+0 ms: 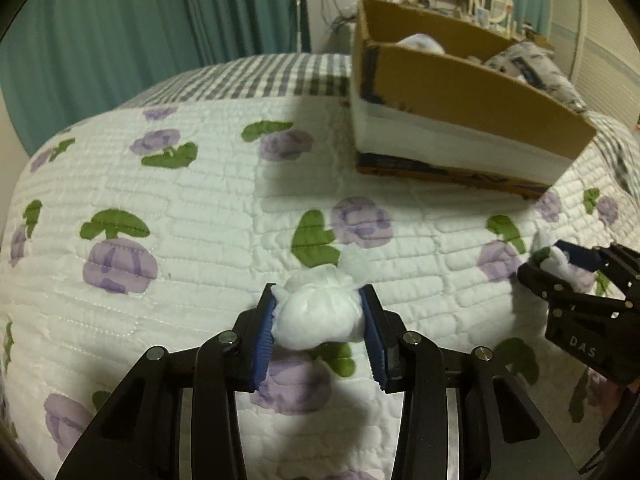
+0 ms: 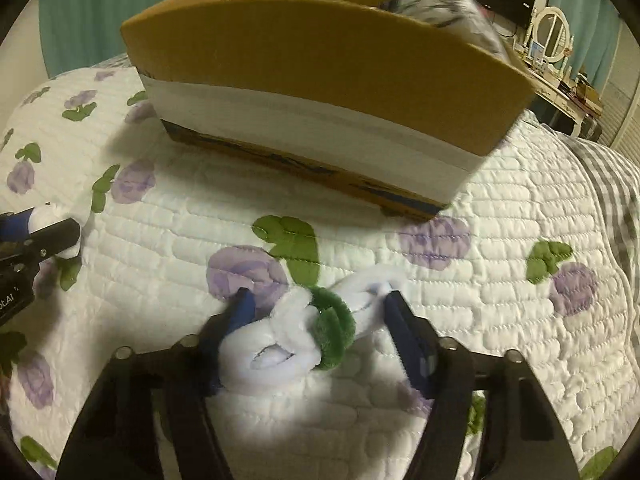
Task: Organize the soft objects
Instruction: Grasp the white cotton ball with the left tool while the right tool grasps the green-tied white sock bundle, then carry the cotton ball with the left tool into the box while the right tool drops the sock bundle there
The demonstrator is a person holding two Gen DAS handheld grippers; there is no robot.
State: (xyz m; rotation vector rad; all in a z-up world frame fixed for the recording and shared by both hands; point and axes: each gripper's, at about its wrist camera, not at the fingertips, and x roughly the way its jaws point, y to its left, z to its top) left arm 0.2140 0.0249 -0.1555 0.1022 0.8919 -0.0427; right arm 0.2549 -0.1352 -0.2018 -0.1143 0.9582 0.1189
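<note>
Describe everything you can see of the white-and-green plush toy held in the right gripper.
The white-and-green plush toy is a small fuzzy white stuffed figure with a thick green fleecy ring around its middle and a pale limb or ear reaching right. It lies on its side, low over the floral quilt, pinched between the blue pads of the right gripper. The cardboard box stands beyond it, apart. In the left wrist view it shows only partly.

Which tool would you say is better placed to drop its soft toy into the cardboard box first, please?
Probably the right tool: it grips the white toy with the green ring directly facing the cardboard box. The left tool, holding a white ball, sits off to the box's side.
</note>
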